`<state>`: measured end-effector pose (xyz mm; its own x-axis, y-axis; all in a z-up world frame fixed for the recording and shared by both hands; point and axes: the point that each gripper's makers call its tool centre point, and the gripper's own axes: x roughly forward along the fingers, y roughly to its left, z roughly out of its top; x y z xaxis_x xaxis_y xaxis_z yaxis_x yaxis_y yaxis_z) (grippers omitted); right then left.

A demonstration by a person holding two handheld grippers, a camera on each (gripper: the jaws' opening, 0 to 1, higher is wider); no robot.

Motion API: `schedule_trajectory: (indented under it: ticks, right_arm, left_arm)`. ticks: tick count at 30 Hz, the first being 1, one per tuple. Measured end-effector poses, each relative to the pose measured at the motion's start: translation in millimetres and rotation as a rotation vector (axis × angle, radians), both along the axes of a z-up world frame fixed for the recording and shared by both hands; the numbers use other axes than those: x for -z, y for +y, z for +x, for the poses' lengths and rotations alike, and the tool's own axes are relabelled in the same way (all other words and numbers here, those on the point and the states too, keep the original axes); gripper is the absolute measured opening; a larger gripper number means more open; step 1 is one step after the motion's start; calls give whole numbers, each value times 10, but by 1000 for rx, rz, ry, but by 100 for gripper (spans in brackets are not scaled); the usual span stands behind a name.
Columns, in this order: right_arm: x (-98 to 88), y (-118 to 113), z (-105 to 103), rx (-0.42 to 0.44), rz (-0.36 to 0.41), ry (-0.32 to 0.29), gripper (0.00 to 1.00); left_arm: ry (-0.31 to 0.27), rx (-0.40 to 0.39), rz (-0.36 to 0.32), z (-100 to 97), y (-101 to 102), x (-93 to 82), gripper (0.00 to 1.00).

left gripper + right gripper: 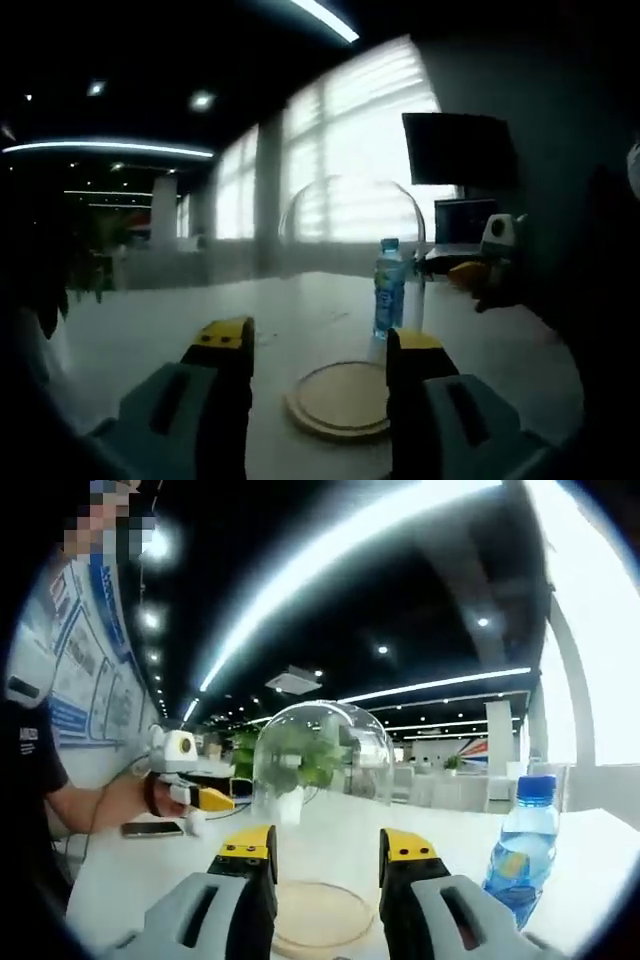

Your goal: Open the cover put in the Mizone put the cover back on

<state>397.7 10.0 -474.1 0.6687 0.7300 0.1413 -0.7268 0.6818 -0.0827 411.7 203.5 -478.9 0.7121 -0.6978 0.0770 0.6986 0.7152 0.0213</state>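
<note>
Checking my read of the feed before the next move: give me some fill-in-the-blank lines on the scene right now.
The Mizone bottle has a ___ cap.
The bottle stands upright on the ___, not on the wooden base.
The left tool and the right tool both have their jaws ___, gripping nothing.
Missing words: blue; table; open.

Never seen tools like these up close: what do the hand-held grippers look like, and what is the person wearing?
Each hand-held gripper, left and right, has two chunky grey-teal jaws with dark slots and yellow-capped black tips. The person wears a dark short-sleeved top.
</note>
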Motion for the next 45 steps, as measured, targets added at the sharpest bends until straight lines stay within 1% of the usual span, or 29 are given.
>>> schedule_trajectory:
  ticks: [1,3,5,7,10,11,12,13,14,16,17,19,21,23,27,29,31,33,34,35,36,37,38,40,42,43,44,45]
  right_arm:
    - [-6,-5,21,2,-2,4,34]
    - [-19,-2,42,0,-10,5,36]
    - [-50,25,64,-14,-15,5,38]
    - [-76,54,87,-23,-21,1,40]
    - [-105,81,114,-34,-25,-5,40]
    - [-111,89,123,-38,-29,-6,40]
    - [-114,98,120,-44,-33,-12,40]
    - [-123,106,125,-48,-37,-18,40]
    - [-136,109,152,-49,-43,-22,40]
    - [-155,102,204,-49,-46,-14,40]
    - [-166,101,226,-50,-45,-11,40]
    - [-188,111,260,-55,-47,-5,40]
    - [-214,134,272,-63,-48,-6,40]
    - [-242,161,287,-70,-50,-12,40]
    - [-259,233,293,-113,-53,4,45]
    - [-255,265,291,-131,-63,6,46]
    - [-227,300,285,-158,-82,18,47]
    - [-189,332,283,-184,-113,27,48]
    - [-179,351,279,-196,-129,23,48]
    - [-171,363,278,-202,-137,23,49]
    - [-163,387,286,-208,-158,14,50]
    - [-164,405,294,-214,-157,15,53]
    - [-150,420,308,-222,-167,22,56]
    - [-104,430,324,-230,-208,31,56]
    - [-98,428,348,-236,-220,36,57]
    - [-91,423,358,-243,-225,49,57]
    - [-76,422,361,-257,-219,78,57]
    - [-76,414,371,-265,-222,87,57]
  left_arm:
    - [3,-1,-9,13,4,-18,45]
    - [5,2,-8,-35,9,-24,46]
    - [3,3,-7,-40,0,-39,46]
    - [33,36,-13,-76,-39,-17,46]
    - [27,38,-11,-85,-40,-1,46]
    - [12,32,1,-71,-26,-9,46]
    - [-8,28,22,94,-135,-180,45]
    - [-8,32,24,98,-145,-184,44]
    - [-4,44,24,177,-160,-205,43]
    - [2,62,24,125,-227,-200,44]
    - [-3,75,36,123,-245,-196,46]
    - [-7,78,39,129,-251,-207,48]
    - [-26,79,51,132,-251,-228,50]
    - [-35,98,69,106,-273,-232,50]
    - [-11,130,79,90,-304,-219,52]
    - [-10,142,78,88,-316,-224,53]
    - [-4,151,63,137,-311,-232,53]
    - [17,186,42,117,-356,-221,51]
    - [19,194,41,122,-359,-220,51]
    - [38,207,29,158,-344,-203,51]
    - [51,222,42,190,-324,-169,50]
    - [55,228,54,222,-308,-151,49]
    - [51,228,66,271,-290,-145,49]
    - [53,252,72,306,-299,-152,50]
    - [49,267,79,323,-320,-166,50]
    - [43,270,81,353,-324,-178,51]
    - [48,281,91,353,-345,-171,50]
    - [45,296,93,360,-370,-189,49]
